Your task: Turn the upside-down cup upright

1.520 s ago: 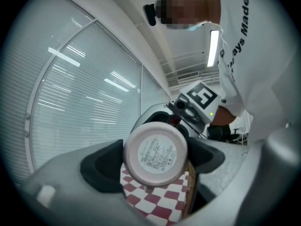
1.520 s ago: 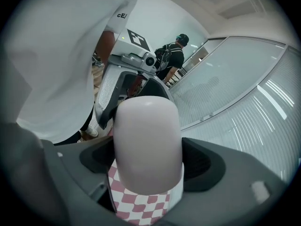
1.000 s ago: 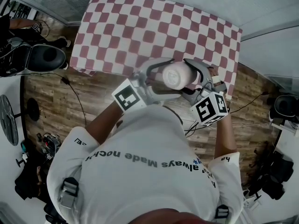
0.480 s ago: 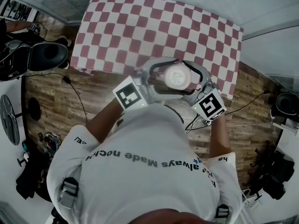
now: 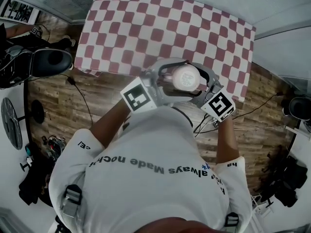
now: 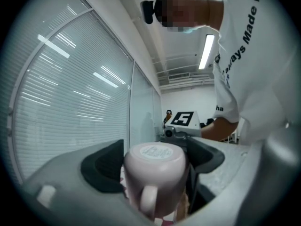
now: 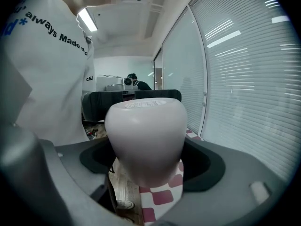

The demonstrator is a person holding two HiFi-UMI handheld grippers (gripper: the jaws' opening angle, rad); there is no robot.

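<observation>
Left gripper [image 6: 153,161]: jaws wide, dark pads on either side of the cup [image 5: 185,76], closed on it. Right gripper [image 7: 150,161]: the same from the opposite side, pads against the cup's wall. Contact at its left pad looks real but is partly in shadow. Which of the two carries the weight, I can't say.

Cup: pale pink, upside down, base with round label [image 6: 154,150] facing up. Handle [image 6: 148,199] points toward the left gripper's camera. It is off the table, in the air over the near edge; checked cloth and floor show beneath it in the right gripper view.

Marker cubes: left one [image 5: 140,95] just left of the cup, right one [image 5: 218,105] near-right of it.

Table [image 5: 146,28]: red-and-white checked cloth running away to the far side. Wood floor [image 5: 58,101] left and right, cables [image 5: 80,103] trailing across it. Person's white shirt [image 5: 146,169] fills the near part of the head view. Slatted blinds [image 6: 70,88] behind.
</observation>
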